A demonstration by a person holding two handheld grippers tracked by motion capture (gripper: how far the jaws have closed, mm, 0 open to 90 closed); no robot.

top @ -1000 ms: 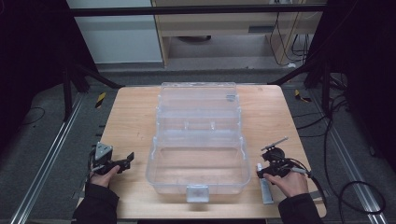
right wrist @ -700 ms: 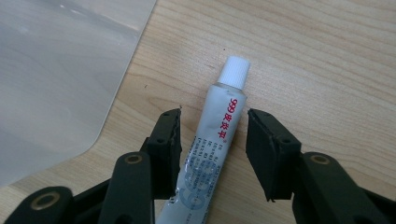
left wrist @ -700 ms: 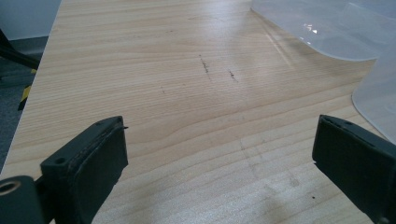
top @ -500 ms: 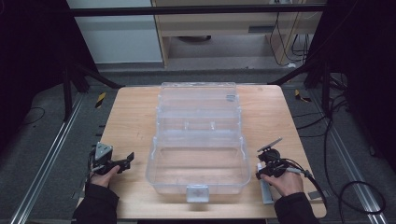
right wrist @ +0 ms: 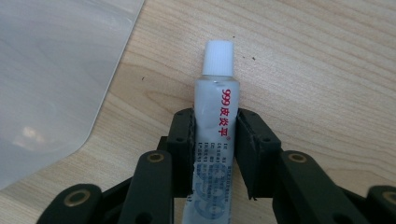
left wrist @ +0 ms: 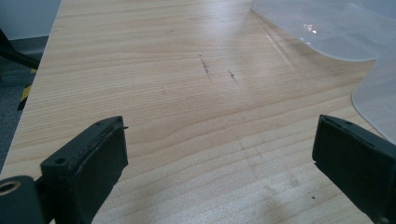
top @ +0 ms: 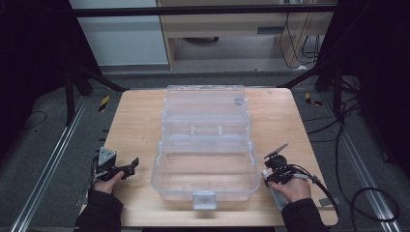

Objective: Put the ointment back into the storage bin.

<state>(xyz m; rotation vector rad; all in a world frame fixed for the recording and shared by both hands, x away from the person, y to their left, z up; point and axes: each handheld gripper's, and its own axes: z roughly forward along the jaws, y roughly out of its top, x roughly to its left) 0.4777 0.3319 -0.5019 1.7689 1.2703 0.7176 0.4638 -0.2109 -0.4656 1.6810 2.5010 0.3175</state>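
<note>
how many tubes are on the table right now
1. The white-capped tube lies on the wooden table, right of the clear open box, clamped between the right gripper jaws. Others could be hidden beneath the person's hands.

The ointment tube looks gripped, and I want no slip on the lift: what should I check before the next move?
1. Right gripper jaws on the ointment tube: ok, the jaws have just been closing and both press on its sides.
2. Tube centred between the jaws: ok, white cap points straight ahead.
3. Tube off the table: cannot tell, it seems to lie on the wood.
4. Clear plastic box open: ok, lid folded back.
5. Nothing between tube and box: ok, bare wood beside the box wall.
6. Left gripper out of the way: ok, jaws wide open over bare table, holding nothing.
</note>
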